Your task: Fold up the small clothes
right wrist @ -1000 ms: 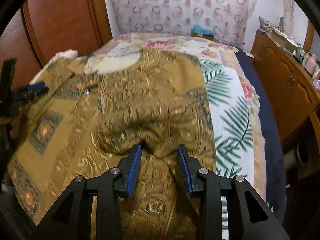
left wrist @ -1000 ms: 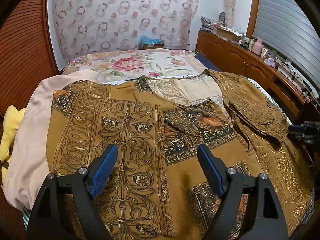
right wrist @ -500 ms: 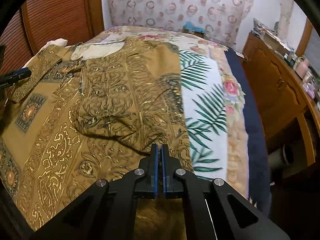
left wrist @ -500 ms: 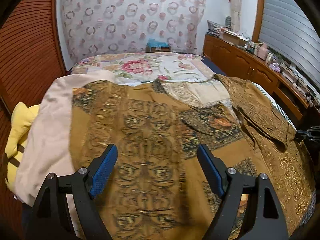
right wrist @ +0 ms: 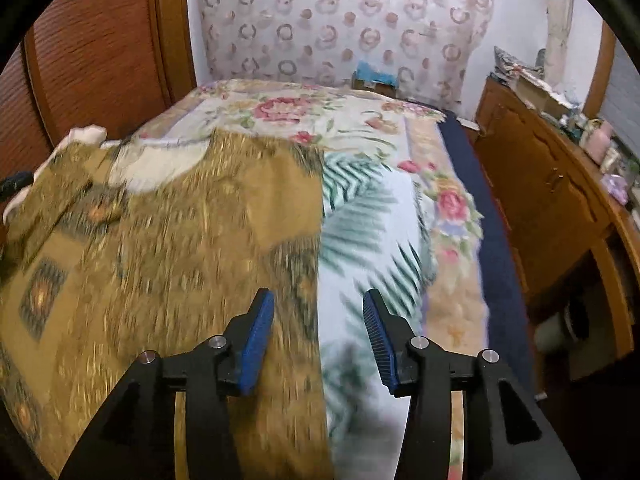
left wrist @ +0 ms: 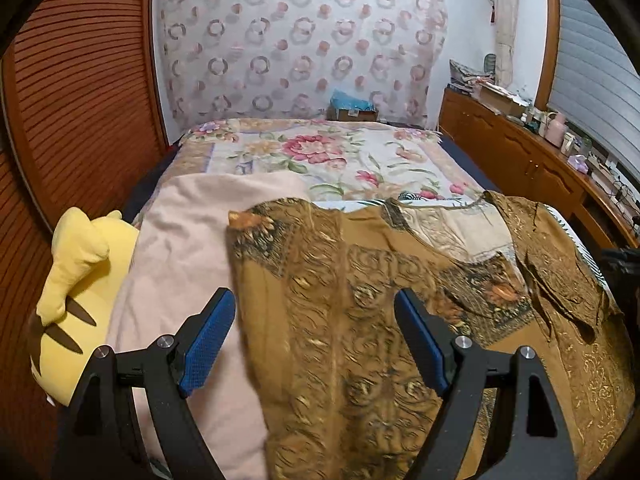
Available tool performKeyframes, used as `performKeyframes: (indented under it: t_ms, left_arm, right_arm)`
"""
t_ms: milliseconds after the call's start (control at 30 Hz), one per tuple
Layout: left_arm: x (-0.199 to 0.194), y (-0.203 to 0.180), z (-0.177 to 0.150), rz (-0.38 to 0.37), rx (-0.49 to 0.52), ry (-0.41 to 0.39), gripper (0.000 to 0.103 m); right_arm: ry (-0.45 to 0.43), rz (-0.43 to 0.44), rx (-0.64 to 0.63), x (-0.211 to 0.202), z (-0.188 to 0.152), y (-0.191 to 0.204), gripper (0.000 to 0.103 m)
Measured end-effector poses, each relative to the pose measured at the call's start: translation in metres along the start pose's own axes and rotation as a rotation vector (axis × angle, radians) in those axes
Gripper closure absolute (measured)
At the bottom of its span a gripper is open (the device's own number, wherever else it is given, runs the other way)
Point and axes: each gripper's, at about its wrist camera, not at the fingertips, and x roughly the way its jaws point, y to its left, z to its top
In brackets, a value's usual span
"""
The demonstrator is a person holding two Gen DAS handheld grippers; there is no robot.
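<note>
A mustard-brown garment with ornate gold and black print (left wrist: pixel 360 320) lies spread on the bed, its right side folded inward over the body. My left gripper (left wrist: pixel 316 340) hangs open above the garment's left edge, nothing between its blue pads. In the right wrist view the same garment (right wrist: pixel 160 248) covers the left half of the bed. My right gripper (right wrist: pixel 318 336) is above the garment's right edge, its jaws opening, and no cloth is pinched between them. The right gripper's dark tip (left wrist: pixel 620 260) shows at the far right of the left wrist view.
A pale pink cloth (left wrist: pixel 184 248) lies under the garment's left side, beside a yellow plush toy (left wrist: pixel 76 280). The floral bedspread (left wrist: pixel 320 156) runs to the back wall. A wooden cabinet (right wrist: pixel 552 200) with clutter on top lines the right side; a wooden slatted door (left wrist: pixel 80 100) stands left.
My right gripper closed fully, then parted again, and pulled back to the garment's right edge. My left gripper drew back and leftward, bringing the pink cloth and plush toy into view.
</note>
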Motion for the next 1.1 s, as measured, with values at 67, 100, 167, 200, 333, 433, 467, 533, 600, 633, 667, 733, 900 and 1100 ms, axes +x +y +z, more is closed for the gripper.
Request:
performKeyframes:
  t_ms: [67, 100, 167, 200, 333, 433, 467, 533, 600, 633, 667, 733, 900, 1100]
  left_arm:
    - [0.005, 0.005, 0.003, 0.014, 0.004, 0.005, 0.02]
    - [0.008, 0.007, 0.004, 0.018, 0.007, 0.006, 0.021]
    - [0.012, 0.013, 0.006, 0.018, 0.008, 0.011, 0.025]
    - [0.016, 0.017, 0.007, 0.02, 0.004, 0.019, 0.028]
    - [0.025, 0.03, 0.01, 0.021, -0.016, 0.037, 0.033]
    - [0.029, 0.038, 0.013, 0.03, -0.03, 0.043, 0.033]
    - [0.032, 0.04, 0.014, 0.032, -0.032, 0.046, 0.033]
    - [0.035, 0.042, 0.016, 0.033, -0.033, 0.047, 0.033]
    - [0.037, 0.044, 0.018, 0.029, -0.04, 0.035, 0.037]
    - [0.038, 0.045, 0.019, 0.027, -0.043, 0.033, 0.037]
    - [0.04, 0.046, 0.019, 0.027, -0.044, 0.031, 0.039]
    - [0.043, 0.047, 0.021, 0.022, -0.044, 0.03, 0.043]
    - [0.049, 0.052, 0.025, 0.017, -0.047, 0.039, 0.052]
    - [0.053, 0.055, 0.028, 0.007, -0.049, 0.05, 0.059]
  right_arm:
    - [0.002, 0.027, 0.01, 0.017, 0.015, -0.002, 0.055]
    - [0.005, 0.043, 0.018, 0.025, 0.021, -0.005, 0.055]
    - [0.011, 0.068, 0.027, 0.042, 0.032, -0.008, 0.055]
    - [0.018, 0.075, 0.029, 0.051, 0.036, -0.009, 0.055]
    - [0.051, 0.095, 0.027, 0.077, 0.046, -0.016, 0.055]
    - [0.055, 0.115, 0.032, 0.086, 0.054, -0.025, 0.055]
    - [0.053, 0.121, 0.029, 0.086, 0.055, -0.026, 0.055]
    - [0.049, 0.127, 0.018, 0.09, 0.058, -0.029, 0.057]
    - [0.037, 0.139, 0.013, 0.091, 0.059, -0.03, 0.076]
    - [0.034, 0.148, 0.013, 0.093, 0.06, -0.03, 0.081]
    - [0.033, 0.158, 0.013, 0.093, 0.059, -0.031, 0.094]
    - [0.013, 0.155, 0.02, 0.092, 0.057, -0.034, 0.098]
    - [-0.004, 0.094, 0.087, 0.092, 0.056, -0.05, 0.099]
    - [0.018, 0.089, 0.074, 0.1, 0.052, -0.049, 0.099]
